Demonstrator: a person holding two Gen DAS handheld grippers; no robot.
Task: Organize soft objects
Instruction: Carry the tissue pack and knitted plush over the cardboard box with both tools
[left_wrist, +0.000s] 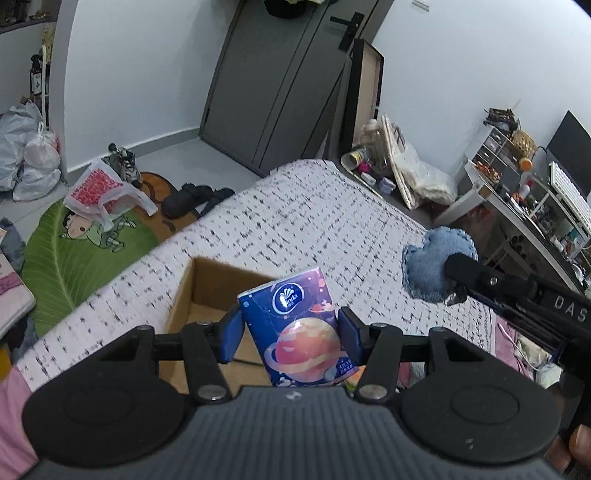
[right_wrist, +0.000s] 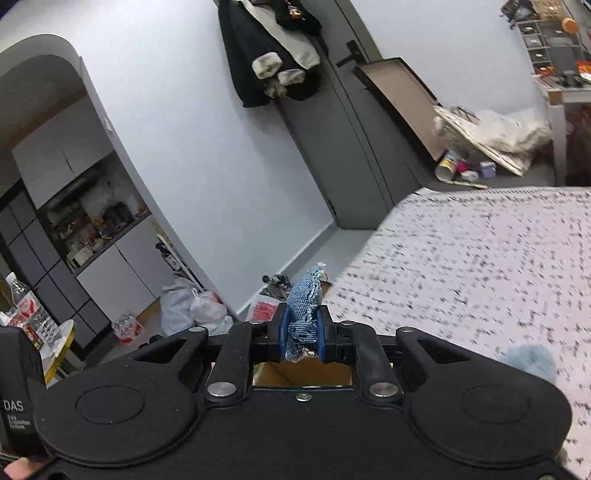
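A bed (left_wrist: 314, 221) covered by a white spread with small black marks carries an open cardboard box (left_wrist: 207, 291) near its close edge. A fluffy pale-blue soft thing (right_wrist: 528, 360) lies on the spread too.

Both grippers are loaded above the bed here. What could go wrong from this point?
The right gripper pinches only the lower edge of the blue denim heart-shaped cushion, so it could slip out. The left gripper holds the purple planet-print tissue pack tilted over the open brown cardboard box; released crooked, it might catch the rim.
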